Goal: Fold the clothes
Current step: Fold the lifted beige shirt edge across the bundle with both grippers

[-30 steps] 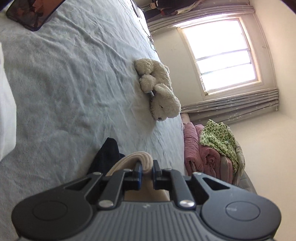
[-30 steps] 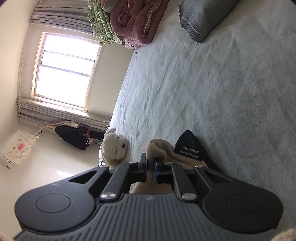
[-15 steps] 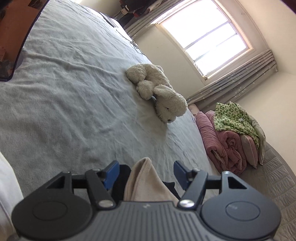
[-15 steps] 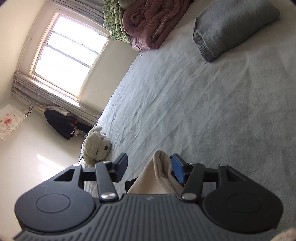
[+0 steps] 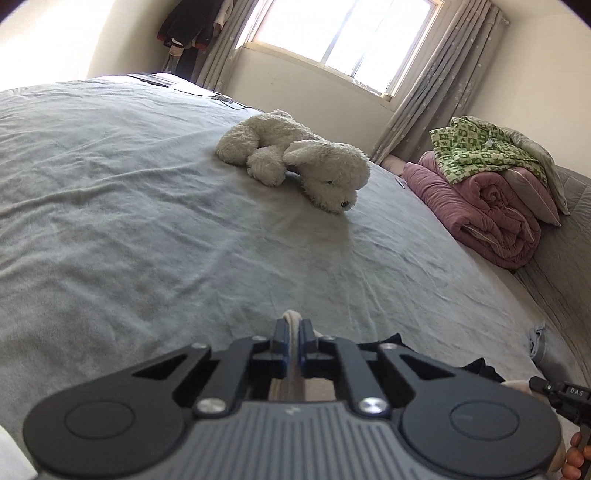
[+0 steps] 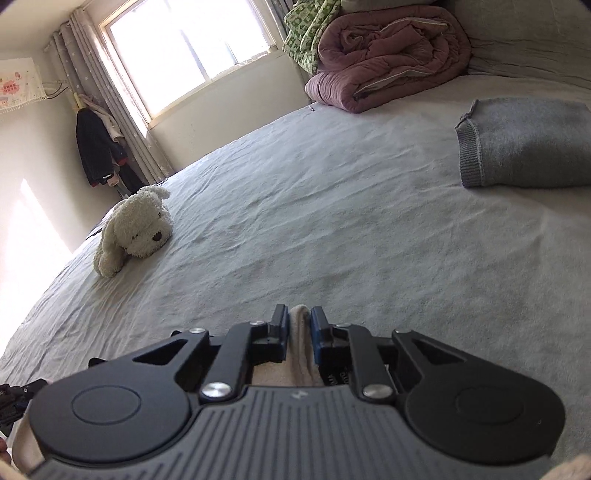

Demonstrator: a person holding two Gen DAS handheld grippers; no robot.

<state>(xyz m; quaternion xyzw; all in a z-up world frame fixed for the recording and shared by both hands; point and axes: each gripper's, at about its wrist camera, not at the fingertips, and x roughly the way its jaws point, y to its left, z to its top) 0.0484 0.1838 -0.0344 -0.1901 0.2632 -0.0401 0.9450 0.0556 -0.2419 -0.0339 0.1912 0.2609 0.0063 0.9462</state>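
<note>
- The left tongs (image 5: 292, 334) were pinched onto a fold of beige cloth (image 5: 291, 320), low over the grey bed sheet (image 5: 129, 221).
- A white plush dog (image 5: 295, 158) lay ahead on its side.
- Rolled pink bedding (image 5: 491, 206) sat at the right edge (a green patterned cloth (image 5: 480, 147) on top).
- The window (image 5: 343, 33) glared behind.

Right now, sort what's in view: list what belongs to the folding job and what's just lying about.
Part of the job:
- beige garment, pinched in the left tool, and in the right tool, whose jaws are closing on it
- folded grey sweater

Lying about:
- white plush dog
- rolled pink quilt
- green patterned blanket
- hanging dark coat
</note>
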